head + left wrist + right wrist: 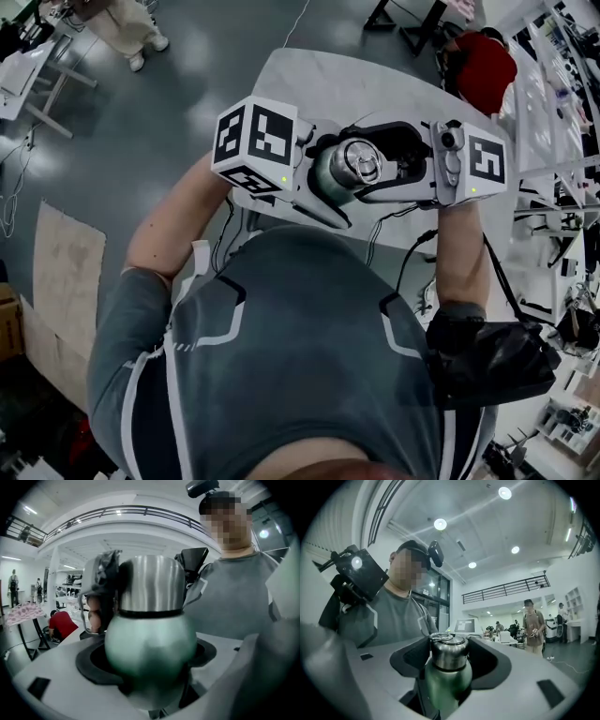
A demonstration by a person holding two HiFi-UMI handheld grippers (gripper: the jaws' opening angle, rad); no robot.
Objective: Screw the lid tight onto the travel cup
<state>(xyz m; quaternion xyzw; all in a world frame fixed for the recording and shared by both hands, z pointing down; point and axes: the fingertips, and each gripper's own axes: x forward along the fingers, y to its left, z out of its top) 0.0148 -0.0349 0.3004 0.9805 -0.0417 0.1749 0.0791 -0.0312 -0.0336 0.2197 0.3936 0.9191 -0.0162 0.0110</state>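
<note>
bright ceiling lights, fisheye edges dark, near cup blurred.

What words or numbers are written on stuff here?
No text can be read anywhere.
Only black-and-white squares, no letters: left cube, right cube.
No print shows: travel cup, lid.
Too blurred to read: screen in the background.
</note>
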